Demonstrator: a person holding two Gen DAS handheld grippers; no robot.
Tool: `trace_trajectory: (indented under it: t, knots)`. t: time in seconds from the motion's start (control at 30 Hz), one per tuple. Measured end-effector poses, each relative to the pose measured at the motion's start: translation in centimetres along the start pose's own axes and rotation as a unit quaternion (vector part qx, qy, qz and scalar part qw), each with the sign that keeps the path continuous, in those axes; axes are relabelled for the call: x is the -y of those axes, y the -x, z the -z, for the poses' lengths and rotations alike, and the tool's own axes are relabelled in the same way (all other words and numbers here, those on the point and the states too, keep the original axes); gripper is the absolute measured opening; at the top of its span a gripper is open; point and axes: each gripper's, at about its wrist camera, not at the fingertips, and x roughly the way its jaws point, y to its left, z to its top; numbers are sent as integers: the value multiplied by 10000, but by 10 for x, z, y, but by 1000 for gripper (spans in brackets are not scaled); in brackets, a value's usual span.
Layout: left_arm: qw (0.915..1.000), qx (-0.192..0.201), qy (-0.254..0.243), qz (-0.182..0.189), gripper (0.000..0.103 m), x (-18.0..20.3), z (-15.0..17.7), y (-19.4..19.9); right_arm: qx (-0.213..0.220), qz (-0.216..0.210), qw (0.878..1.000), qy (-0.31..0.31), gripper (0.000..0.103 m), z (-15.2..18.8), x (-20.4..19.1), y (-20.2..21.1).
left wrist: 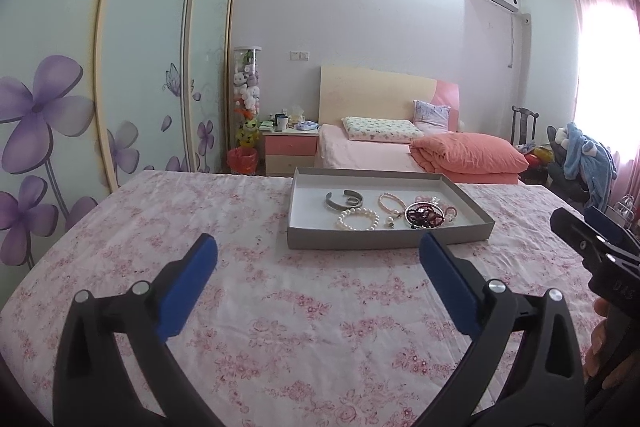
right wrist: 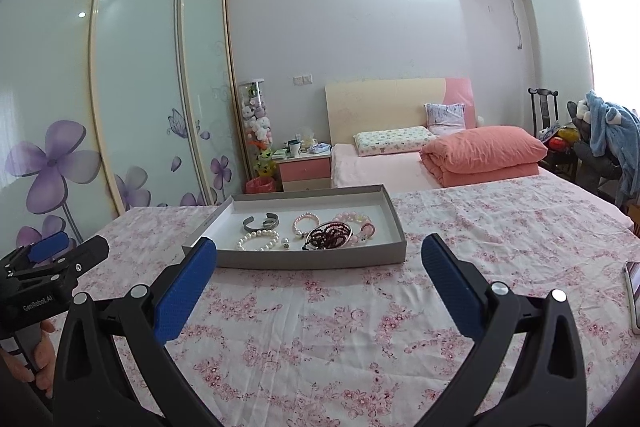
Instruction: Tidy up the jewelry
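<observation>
A shallow grey box (left wrist: 384, 239) (right wrist: 312, 259) sits on the floral cloth. Inside lie a silver cuff (left wrist: 343, 200) (right wrist: 261, 222), a white pearl bracelet (left wrist: 358, 219) (right wrist: 259, 240), a thin pink bead bracelet (left wrist: 390, 203) (right wrist: 305, 221), a dark red bead bracelet (left wrist: 425, 215) (right wrist: 330, 235) and a chunky pink bead bracelet (left wrist: 448, 209) (right wrist: 360, 223). My left gripper (left wrist: 318, 259) is open and empty, short of the box. My right gripper (right wrist: 319, 263) is open and empty, its tips at the box's near wall. Each gripper shows at the other view's edge (left wrist: 592, 247) (right wrist: 52, 259).
The floral-covered surface (left wrist: 280, 327) (right wrist: 340, 339) spreads around the box. A phone (right wrist: 634, 291) lies at its right edge. Behind are a bed with an orange quilt (left wrist: 468, 153), a nightstand (left wrist: 290, 147), a wardrobe with purple flowers (left wrist: 60, 115) and a chair with clothes (right wrist: 608, 135).
</observation>
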Motion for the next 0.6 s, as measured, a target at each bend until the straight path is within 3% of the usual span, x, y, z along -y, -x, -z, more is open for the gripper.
trace_trajectory:
  t: [0.6]
  knots:
    - [9998, 83, -8, 152, 99, 2, 5, 2, 61, 45, 10000, -39, 101, 5, -3, 5]
